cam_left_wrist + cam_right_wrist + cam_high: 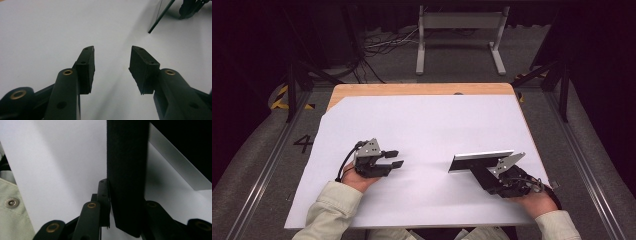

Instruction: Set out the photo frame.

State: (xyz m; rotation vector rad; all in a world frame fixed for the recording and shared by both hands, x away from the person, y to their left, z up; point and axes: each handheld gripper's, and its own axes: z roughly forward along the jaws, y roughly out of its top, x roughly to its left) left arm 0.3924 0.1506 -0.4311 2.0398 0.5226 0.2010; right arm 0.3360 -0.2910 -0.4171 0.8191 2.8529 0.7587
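A thin flat panel (482, 161) with a silver top edge stands on its long edge on the white sheet (422, 130), right of centre. A black strut (478, 172) runs from its back toward my right gripper (486, 177). In the right gripper view the strut (126, 157) lies between the jaws of the right gripper (125, 187), with a sliver of white beside the left pad (104, 195), so the grip looks open. The other pad is hidden behind the strut. My left gripper (396, 158) rests left of centre, open and empty (113, 48), pointing at the panel's edge (160, 17).
The sheet covers most of a wooden table (412, 89). Beyond the far edge are a grey floor, loose cables (382, 45) and a white metal stand (459, 30). A pale sleeve (12, 202) sits left of the right gripper.
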